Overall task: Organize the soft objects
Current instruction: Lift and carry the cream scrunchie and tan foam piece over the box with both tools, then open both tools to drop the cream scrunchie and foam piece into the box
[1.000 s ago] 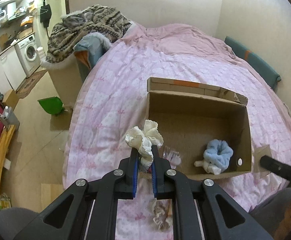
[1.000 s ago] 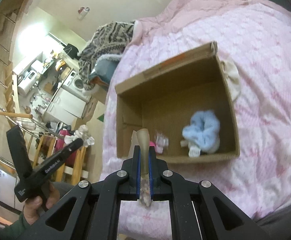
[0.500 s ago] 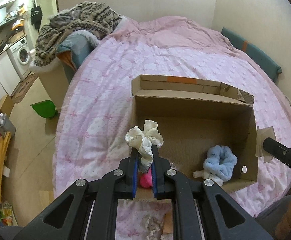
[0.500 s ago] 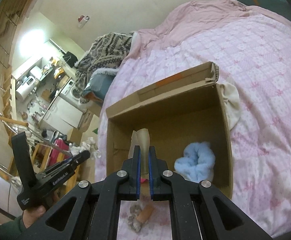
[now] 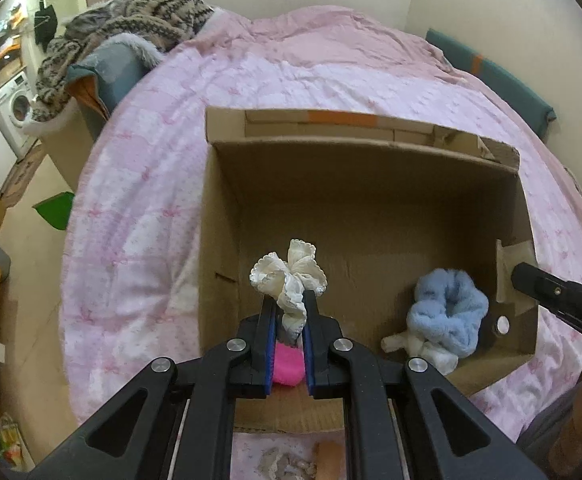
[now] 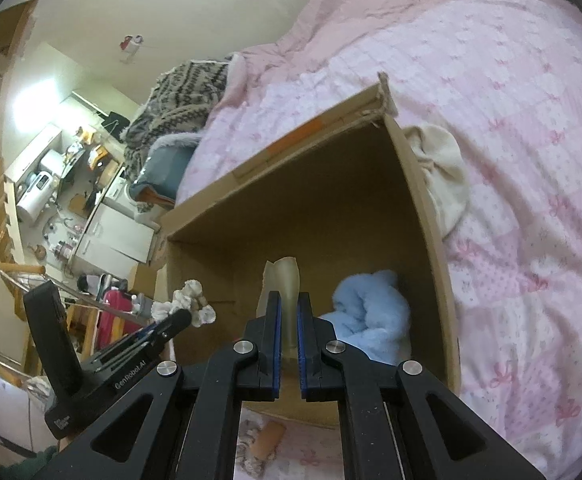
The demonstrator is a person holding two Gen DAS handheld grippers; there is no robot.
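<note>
An open cardboard box [image 5: 227, 240] lies on the pink bed. My left gripper [image 5: 287, 316] is shut on a cream lace scrunchie [image 5: 291, 280] and holds it over the box's near left part. A blue fluffy scrunchie [image 5: 447, 316], a white cloth piece [image 5: 427, 350] and a pink fuzzy item [image 5: 287, 364] lie in the box. My right gripper [image 6: 287, 320] is shut on a beige tan piece [image 6: 285, 284] above the box's [image 6: 423, 208] near edge. The left gripper [image 6: 171, 320] with its scrunchie [image 6: 189, 304] shows at the left of the right wrist view.
The pink patterned bedspread [image 5: 163, 128] surrounds the box. A cream cloth [image 6: 443, 168] lies against the box's right wall. A lace piece [image 5: 287, 464] and a brown item [image 5: 327, 456] lie on the bed before the box. Patterned blankets [image 5: 131, 12] pile at the far left.
Both grippers have moved forward and down toward the box, each still holding its item. The box now fills more of both views.
</note>
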